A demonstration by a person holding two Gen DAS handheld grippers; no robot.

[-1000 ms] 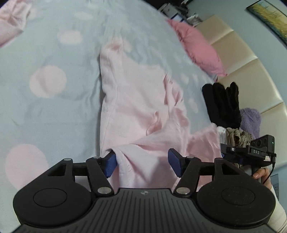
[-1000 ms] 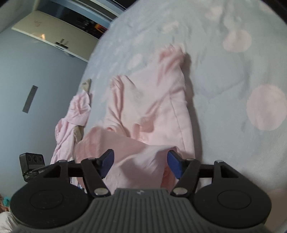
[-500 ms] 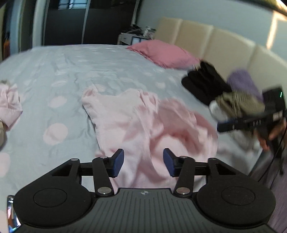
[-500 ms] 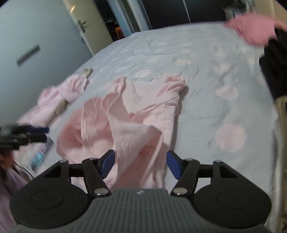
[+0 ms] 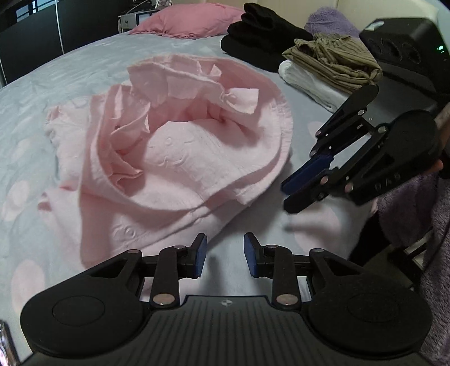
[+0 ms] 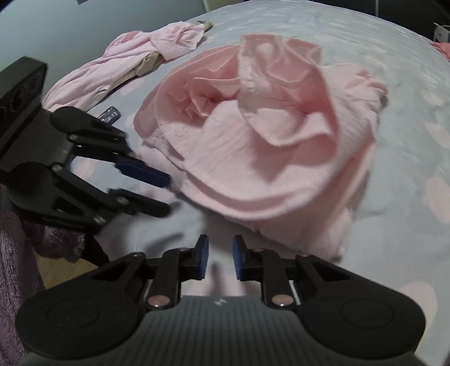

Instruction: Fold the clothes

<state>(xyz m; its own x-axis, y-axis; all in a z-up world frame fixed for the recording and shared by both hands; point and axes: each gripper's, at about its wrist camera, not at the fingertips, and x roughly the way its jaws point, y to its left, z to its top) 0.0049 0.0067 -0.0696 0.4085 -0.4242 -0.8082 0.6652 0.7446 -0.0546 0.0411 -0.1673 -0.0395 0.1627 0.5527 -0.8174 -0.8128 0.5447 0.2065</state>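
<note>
Pink garment lies in a loose, rumpled heap on the grey-blue bedspread with pale pink dots, its layered hem curling toward both grippers and its crumpled middle bunched up in folds.

Nearest the left wrist camera, the left gripper is held low and nearly level over the bedspread, pointing along the bed just beside the near edge of the heap. Its blue-padded fingers stand apart with bare bedspread showing between them; they grip nothing. The left-hand pad sits just at the cloth's near edge, though contact cannot be told.

The right gripper is posed much the same, low and level, aimed at the heap's near hem from the other side. Its fingers are parted by a narrower gap and hold nothing. In the left view it appears from the side, turned on edge and angled down toward the bedspread, near the hem but apart from it.

Beyond the heap in the left view sit a folded stack: a white piece under an olive striped one, black clothing behind, then a pink pillow. In the right view another pink garment lies farther off.
</note>
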